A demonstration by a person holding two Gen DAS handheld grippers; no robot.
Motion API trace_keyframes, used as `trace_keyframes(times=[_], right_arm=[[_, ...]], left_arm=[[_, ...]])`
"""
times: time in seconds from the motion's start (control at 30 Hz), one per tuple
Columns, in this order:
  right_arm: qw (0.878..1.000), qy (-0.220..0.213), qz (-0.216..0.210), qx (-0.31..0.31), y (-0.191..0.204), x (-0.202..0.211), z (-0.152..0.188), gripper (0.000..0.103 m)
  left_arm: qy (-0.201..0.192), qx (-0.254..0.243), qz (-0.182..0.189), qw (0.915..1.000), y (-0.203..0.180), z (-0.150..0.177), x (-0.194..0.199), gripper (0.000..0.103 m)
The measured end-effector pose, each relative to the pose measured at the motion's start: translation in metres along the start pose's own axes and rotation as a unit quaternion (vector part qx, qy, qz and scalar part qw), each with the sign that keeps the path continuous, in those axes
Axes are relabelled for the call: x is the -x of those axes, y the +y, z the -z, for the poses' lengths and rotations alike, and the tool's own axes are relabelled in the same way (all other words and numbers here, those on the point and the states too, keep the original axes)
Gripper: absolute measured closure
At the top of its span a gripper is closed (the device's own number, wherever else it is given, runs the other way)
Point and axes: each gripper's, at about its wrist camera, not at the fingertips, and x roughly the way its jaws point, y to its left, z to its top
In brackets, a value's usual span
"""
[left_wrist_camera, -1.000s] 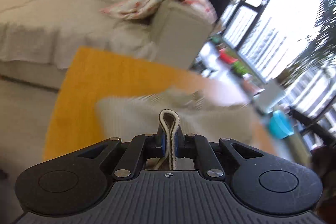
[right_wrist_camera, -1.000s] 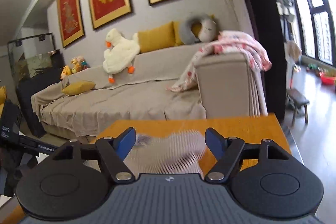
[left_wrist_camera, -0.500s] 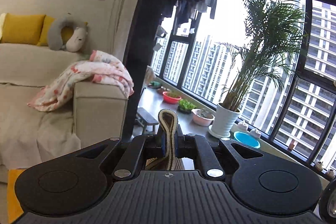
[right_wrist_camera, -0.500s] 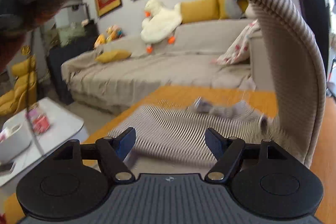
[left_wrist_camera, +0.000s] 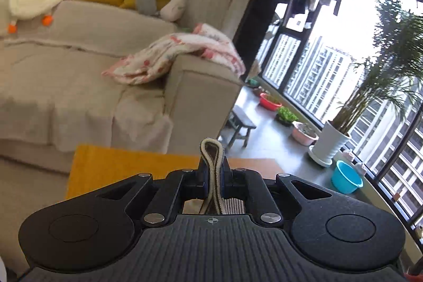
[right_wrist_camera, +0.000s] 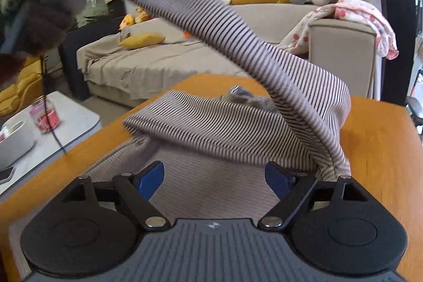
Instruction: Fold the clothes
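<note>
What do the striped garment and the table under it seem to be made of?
Striped garment: seemingly a soft knit fabric, matte; it drapes and bends in a limp arc, with fine dark and light stripes. Table: probably wood or wood-look laminate, smooth with a slight sheen; the orange-brown surface shows faint grain, though blur leaves this uncertain.

Garment on table

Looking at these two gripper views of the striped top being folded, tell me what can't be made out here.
- Left wrist view: the left gripper is shut on a loop of the striped top; its own body hides the rest of the garment.
- Right wrist view: the top's lifted end is motion-blurred, so its hem or cuff is unreadable.
- Right wrist view: the open right gripper covers the near edge of the cloth.
- Right wrist view: the grey bundle behind the fold is mostly hidden.
</note>
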Motion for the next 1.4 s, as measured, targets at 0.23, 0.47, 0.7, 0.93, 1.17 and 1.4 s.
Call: trace_keyframes(times=[0.23, 0.47, 0.7, 0.93, 1.17, 1.4], right_arm=[[0.999, 0.029, 0.001, -0.024, -0.002, -0.013, -0.005, 0.018], [0.999, 0.025, 0.011, -0.019, -0.007, -0.007, -0.006, 0.017], [0.998, -0.019, 0.052, 0.0, -0.026, -0.008, -0.042, 0.017], [0.995, -0.029, 0.054, -0.084, -0.041, -0.021, -0.03, 0.017], [0.996, -0.049, 0.059, -0.041, -0.03, -0.008, -0.026, 0.017], [0.993, -0.069, 0.087, -0.038, -0.037, -0.002, -0.046, 0.017]], left_arm=[[0.083, 0.028, -0.079, 0.993, 0.068, 0.057, -0.046, 0.084], [0.056, 0.049, -0.096, 0.9926, 0.09, 0.051, -0.01, 0.064], [0.07, 0.065, -0.043, 0.9945, 0.066, 0.058, -0.006, 0.037], [0.056, -0.018, -0.087, 0.9945, 0.029, 0.056, -0.02, 0.098], [-0.055, -0.094, -0.02, 0.9939, -0.028, 0.003, 0.009, 0.098], [0.044, -0.042, -0.049, 0.9969, 0.022, 0.061, -0.045, 0.098]])
